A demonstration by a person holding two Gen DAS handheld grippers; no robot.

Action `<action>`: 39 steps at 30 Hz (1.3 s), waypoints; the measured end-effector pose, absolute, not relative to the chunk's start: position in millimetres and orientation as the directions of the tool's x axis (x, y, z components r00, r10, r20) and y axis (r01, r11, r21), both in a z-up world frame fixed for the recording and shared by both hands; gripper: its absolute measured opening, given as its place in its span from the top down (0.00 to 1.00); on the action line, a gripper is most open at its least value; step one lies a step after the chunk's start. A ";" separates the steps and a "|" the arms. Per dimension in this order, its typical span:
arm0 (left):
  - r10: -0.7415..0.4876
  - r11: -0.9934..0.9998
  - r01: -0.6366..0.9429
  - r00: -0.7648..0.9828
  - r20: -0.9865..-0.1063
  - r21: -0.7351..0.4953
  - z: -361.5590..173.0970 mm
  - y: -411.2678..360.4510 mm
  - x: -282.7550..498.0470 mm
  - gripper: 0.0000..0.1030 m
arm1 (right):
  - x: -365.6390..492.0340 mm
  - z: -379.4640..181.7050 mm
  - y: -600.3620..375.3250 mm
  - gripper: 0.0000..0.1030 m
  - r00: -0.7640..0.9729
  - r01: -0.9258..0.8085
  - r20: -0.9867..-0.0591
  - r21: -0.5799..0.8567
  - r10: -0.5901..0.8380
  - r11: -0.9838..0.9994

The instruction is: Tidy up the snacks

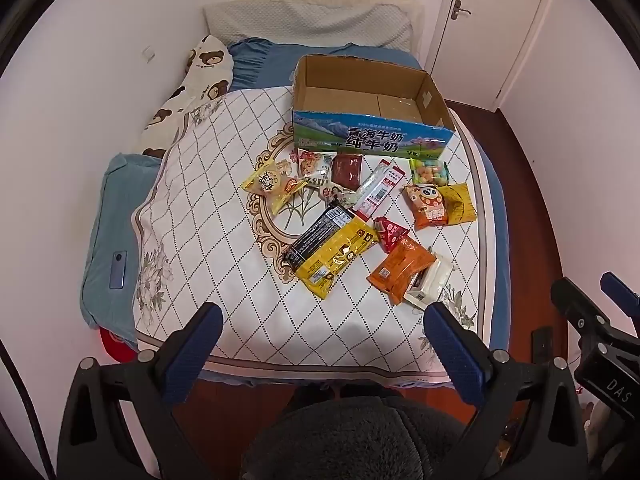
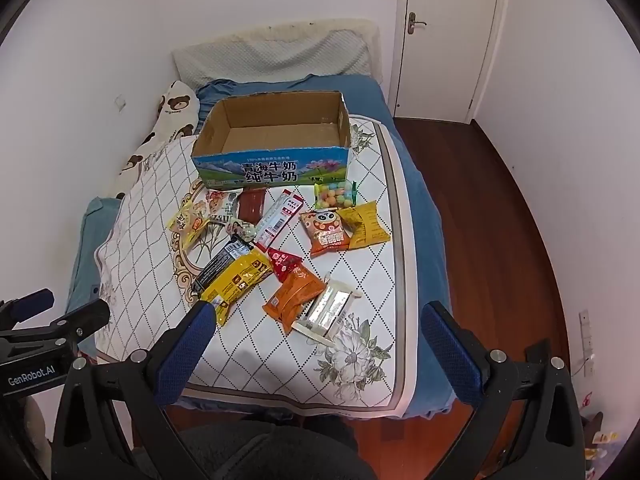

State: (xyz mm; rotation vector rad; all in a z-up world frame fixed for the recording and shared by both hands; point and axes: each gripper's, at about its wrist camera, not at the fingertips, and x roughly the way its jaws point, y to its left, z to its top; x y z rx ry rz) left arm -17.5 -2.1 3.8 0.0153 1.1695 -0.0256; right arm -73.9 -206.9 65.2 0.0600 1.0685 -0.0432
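An open, empty cardboard milk box (image 1: 368,136) (image 2: 272,168) stands on the quilted bed cover. Several snack packets lie in front of it: a large yellow-and-black bag (image 1: 332,248) (image 2: 236,276), an orange packet (image 1: 400,270) (image 2: 294,294), a white wafer pack (image 1: 430,284) (image 2: 328,310), a panda packet (image 1: 428,204) (image 2: 326,230), and a bag of coloured balls (image 1: 428,170) (image 2: 336,196). My left gripper (image 1: 324,312) is open and empty above the bed's near edge. My right gripper (image 2: 318,312) is open and empty, held above the near packets.
The bed (image 1: 192,240) has a blue sheet, a bear-print pillow (image 1: 192,84) at the far left and a phone (image 1: 118,270) on its left edge. A white door (image 2: 444,36) and wooden floor (image 2: 500,220) lie to the right. Dark fuzzy clothing fills the bottom.
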 end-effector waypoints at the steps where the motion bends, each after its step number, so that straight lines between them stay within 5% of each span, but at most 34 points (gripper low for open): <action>1: -0.016 1.000 0.028 0.389 -0.921 -0.006 4.2 1.3 -15.3 0.00 | -74.4 66.9 -207.9 0.00 0.478 0.066 -0.878 0.031 -0.004 0.997; 39: -0.023 0.999 0.045 0.373 -0.928 -0.007 0.0 18.1 -15.3 0.00 | -75.9 66.4 -196.5 0.00 0.470 0.059 -0.883 0.019 -0.011 0.998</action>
